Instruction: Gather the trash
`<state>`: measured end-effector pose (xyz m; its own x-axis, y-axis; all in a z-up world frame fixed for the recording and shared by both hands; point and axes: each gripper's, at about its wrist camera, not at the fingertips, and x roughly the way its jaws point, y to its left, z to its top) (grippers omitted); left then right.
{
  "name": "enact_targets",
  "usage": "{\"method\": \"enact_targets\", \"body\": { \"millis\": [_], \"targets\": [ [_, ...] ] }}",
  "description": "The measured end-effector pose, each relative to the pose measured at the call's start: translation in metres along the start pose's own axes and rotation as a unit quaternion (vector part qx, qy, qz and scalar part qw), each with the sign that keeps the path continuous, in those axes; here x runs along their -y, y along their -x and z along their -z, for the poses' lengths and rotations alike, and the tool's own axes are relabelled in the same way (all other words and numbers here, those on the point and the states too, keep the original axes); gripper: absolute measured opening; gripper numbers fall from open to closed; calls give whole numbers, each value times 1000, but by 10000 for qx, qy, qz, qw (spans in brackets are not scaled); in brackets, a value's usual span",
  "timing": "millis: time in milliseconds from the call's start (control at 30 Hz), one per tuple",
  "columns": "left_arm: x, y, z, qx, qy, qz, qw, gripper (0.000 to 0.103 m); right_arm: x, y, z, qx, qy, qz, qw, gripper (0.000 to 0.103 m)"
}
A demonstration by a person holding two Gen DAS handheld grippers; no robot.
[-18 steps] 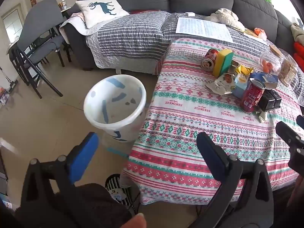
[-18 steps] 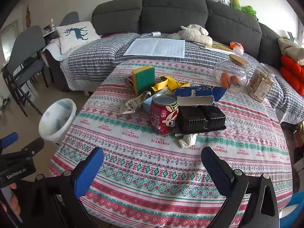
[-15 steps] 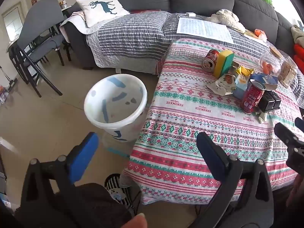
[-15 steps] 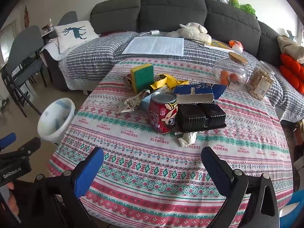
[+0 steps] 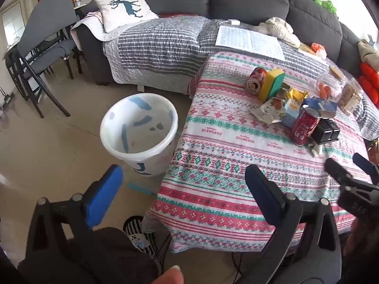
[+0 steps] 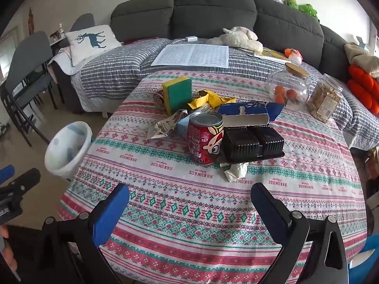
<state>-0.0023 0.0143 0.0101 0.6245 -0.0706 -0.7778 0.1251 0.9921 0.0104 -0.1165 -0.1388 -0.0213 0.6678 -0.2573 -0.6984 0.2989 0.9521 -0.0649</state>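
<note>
1. Trash lies in a cluster toward the far middle of the bench [image 6: 213, 213], which wears a pink, red and green patterned cloth; none of it is held.
2. The right tool [image 6: 189, 201] hangs over the near edge of the bench, jaws spread wide with nothing between them.
3. The left tool [image 5: 182, 177] hangs over the bench's left corner and the floor, jaws likewise wide apart and empty.
4. A white bin [image 5: 139, 130] with blue marks stands on the floor just beside the bench's left edge.
5. Nearest in the cluster is a crumpled paper scrap [image 6: 235, 169], just in front of a black plastic tray [image 6: 253, 144].
6. A red can [image 6: 205, 137] stands upright, touching the tray's left side.
7. Behind them lie a torn blue box [image 6: 246, 108], a printed wrapper [image 6: 165, 124] and a yellow wrapper [image 6: 213, 99].
8. Farther back, a yellow-and-green sponge [image 6: 178, 93] stands on edge against a second can [image 5: 254, 80] lying on its side.
9. To the right stand a round glass jar [image 6: 287, 87] and a snack jar [image 6: 325, 99].
10. A grey sofa [image 6: 213, 11] runs behind.
</note>
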Motion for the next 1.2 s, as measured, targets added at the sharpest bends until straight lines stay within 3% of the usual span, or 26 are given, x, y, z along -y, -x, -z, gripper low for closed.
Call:
{"method": "enact_targets", "body": {
  "millis": [133, 233, 533, 1200],
  "targets": [
    [2, -6, -2, 30, -19, -239, 9997, 102, 2, 5, -2, 47, -103, -74, 9999, 103],
    [2, -11, -2, -121, 63, -205, 9997, 102, 4, 10, -4, 131, -138, -76, 9998, 103],
    [5, -12, 0, -86, -4, -351, 9993, 102, 6, 12, -5, 133, -195, -141, 9996, 103],
    [-9, -12, -4, -123, 205, -273, 9993, 102, 2, 11, -9, 126, -255, -253, 9993, 103]
  ]
}}
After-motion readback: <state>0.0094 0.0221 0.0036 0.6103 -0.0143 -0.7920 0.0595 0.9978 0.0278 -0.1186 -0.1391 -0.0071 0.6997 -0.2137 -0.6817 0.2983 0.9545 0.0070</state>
